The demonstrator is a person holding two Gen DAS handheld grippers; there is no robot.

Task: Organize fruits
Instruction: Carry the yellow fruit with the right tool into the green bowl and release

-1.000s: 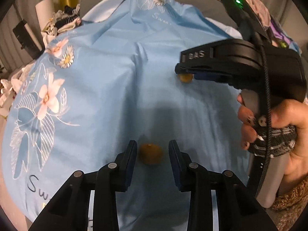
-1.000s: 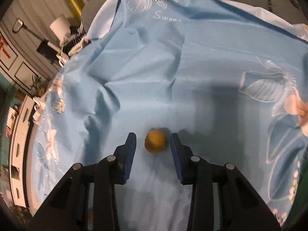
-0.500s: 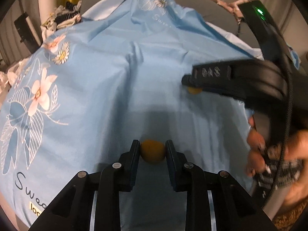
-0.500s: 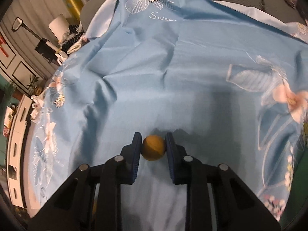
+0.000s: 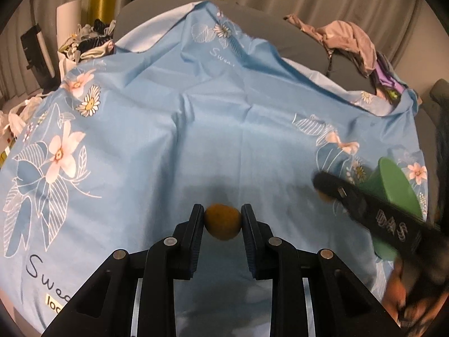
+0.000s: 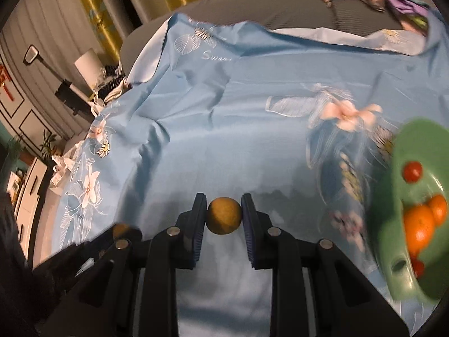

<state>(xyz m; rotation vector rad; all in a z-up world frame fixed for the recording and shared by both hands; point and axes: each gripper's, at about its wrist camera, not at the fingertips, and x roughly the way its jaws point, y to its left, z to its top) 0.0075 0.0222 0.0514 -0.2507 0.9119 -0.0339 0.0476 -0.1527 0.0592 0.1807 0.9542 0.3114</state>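
Note:
My left gripper (image 5: 222, 221) is shut on a small round brownish-yellow fruit (image 5: 222, 222), held just above the light blue flowered cloth (image 5: 174, 129). My right gripper (image 6: 224, 216) is shut on a second fruit of the same kind (image 6: 224, 215). A green bowl (image 6: 398, 185) stands at the right edge of the right wrist view, with oranges (image 6: 419, 226) and small red fruits (image 6: 412, 172) in it. In the left wrist view the green bowl (image 5: 394, 181) shows behind the blurred right gripper (image 5: 325, 193). The left gripper (image 6: 120, 231) with its fruit appears dimly at lower left in the right wrist view.
The cloth covers a grey sofa-like surface (image 5: 297, 42). Crumpled pink and purple clothes (image 5: 350, 42) lie at its back right. Cluttered items and a white lamp (image 6: 88, 63) stand past the cloth's left edge. Curtains hang behind.
Both grippers closed on their fruits and lifted them off the cloth. The right gripper swung to the right, bringing the green bowl into its view.

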